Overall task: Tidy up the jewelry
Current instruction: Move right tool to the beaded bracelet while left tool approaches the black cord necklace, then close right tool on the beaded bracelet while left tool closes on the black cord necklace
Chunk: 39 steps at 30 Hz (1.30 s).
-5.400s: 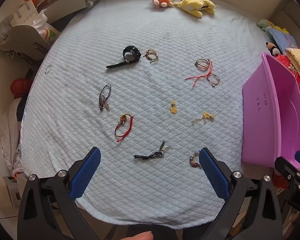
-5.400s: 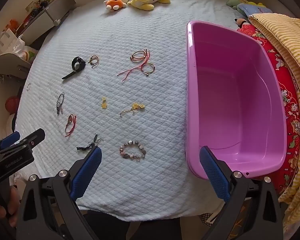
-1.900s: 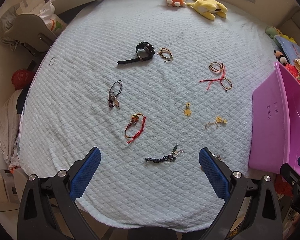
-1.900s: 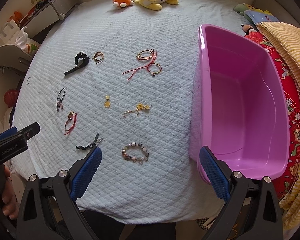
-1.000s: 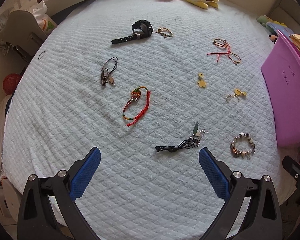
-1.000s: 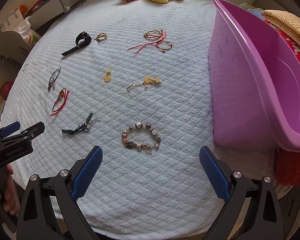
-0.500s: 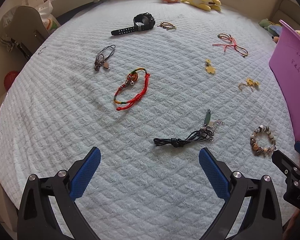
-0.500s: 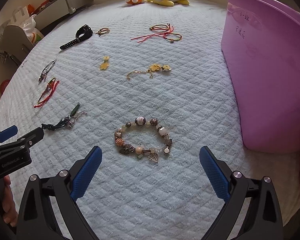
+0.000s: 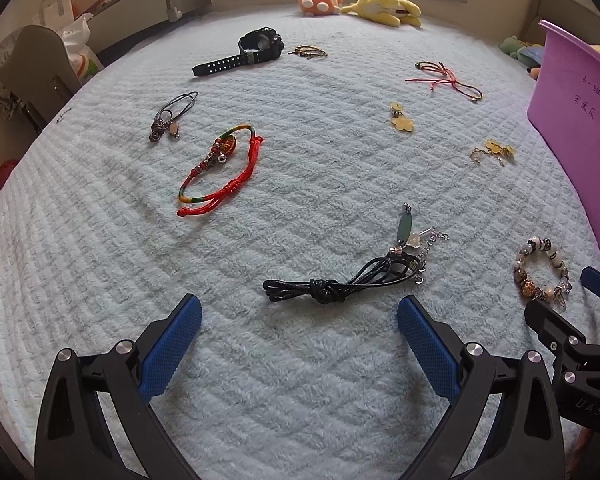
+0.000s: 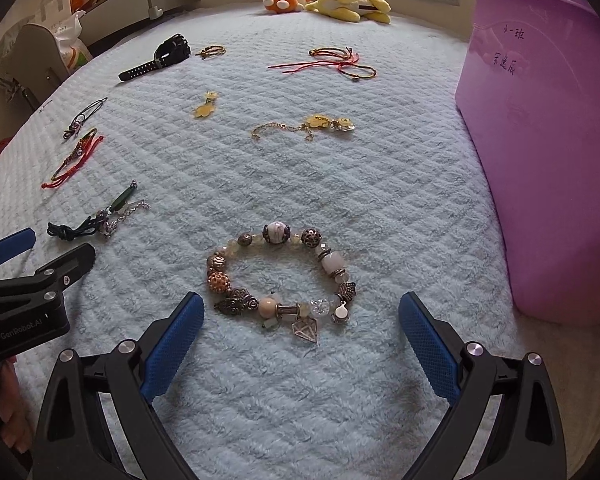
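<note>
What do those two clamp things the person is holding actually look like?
Both match: the left gripper and right gripper have black angular plastic frames with silver bolts and two fingers faced with textured blue pads. White lettering reads "GenRobot.AI" on the left one's side. No cables or sleeves show.

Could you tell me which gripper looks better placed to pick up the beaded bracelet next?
The right gripper: it is open, with the beaded bracelet lying just ahead between its fingers, and the purple tub is on its side. The left gripper faces the black cord necklace instead.

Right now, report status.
Both grippers open, left gripper near black knotted cord, right gripper near mixed-bead charm bracelet. Purple plastic tub right. Nothing blocking.
</note>
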Motion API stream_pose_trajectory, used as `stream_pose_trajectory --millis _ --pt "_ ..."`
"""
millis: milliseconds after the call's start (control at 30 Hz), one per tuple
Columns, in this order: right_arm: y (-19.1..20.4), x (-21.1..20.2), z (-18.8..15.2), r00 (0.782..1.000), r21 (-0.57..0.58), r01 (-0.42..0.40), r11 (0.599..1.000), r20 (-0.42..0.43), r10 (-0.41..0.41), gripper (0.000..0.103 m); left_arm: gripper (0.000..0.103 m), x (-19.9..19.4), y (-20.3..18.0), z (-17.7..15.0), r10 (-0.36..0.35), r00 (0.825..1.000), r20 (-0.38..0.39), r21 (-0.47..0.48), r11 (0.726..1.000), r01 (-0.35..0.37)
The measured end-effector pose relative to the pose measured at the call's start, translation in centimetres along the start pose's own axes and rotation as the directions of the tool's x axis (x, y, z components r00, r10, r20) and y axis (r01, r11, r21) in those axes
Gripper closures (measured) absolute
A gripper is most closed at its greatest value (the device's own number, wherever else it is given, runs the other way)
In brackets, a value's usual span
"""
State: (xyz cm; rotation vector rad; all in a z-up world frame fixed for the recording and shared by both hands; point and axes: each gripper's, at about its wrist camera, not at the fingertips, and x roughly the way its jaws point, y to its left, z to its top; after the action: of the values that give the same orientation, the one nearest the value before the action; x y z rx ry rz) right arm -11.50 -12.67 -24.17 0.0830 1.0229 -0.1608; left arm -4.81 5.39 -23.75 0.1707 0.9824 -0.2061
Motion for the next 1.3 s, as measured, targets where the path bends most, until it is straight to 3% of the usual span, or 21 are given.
stream_pose_trajectory --millis 667,733,900,1033,1133,1200,1267,1300 --pt "0.0 1.6 0.2 0.999 0.005 0.007 1.000 0.037 -0.007 0.009 0.006 1.9 -1.3 0.9 0.016 0.999 0.049 0.029 0.999 -0.017" --pt "0.0 1.6 0.2 0.999 0.007 0.004 1.000 0.036 -0.004 0.009 0.011 1.7 -1.3 0.8 0.004 0.998 0.057 0.034 0.999 -0.006" --pt "0.0 1.7 0.3 0.999 0.005 -0.004 1.000 0.033 0.004 0.010 0.037 0.8 -2.2 0.0 -0.017 0.997 0.076 0.088 0.996 0.010" --pt "0.0 1.7 0.3 1.000 0.006 -0.006 1.000 0.028 0.006 0.010 0.044 0.5 -2.5 -0.3 -0.021 0.997 0.079 0.100 0.995 0.013" --pt "0.1 1.7 0.3 1.000 0.007 -0.006 1.000 0.027 0.006 0.011 0.056 0.3 -3.1 -0.4 -0.032 0.996 0.082 0.127 0.992 0.022" --pt "0.1 1.6 0.3 1.000 0.004 -0.012 1.000 0.028 0.012 0.014 0.063 0.3 -3.6 -0.5 -0.033 0.996 0.087 0.157 0.987 0.019" --pt "0.5 1.3 0.1 0.999 -0.010 -0.026 1.000 0.036 0.026 0.030 0.065 0.2 -3.6 -0.4 -0.039 0.995 0.088 0.160 0.987 0.025" --pt "0.8 1.1 0.0 0.999 -0.019 -0.033 0.999 0.041 0.033 0.032 0.065 0.2 -3.5 -0.4 -0.044 0.995 0.086 0.157 0.987 0.030"
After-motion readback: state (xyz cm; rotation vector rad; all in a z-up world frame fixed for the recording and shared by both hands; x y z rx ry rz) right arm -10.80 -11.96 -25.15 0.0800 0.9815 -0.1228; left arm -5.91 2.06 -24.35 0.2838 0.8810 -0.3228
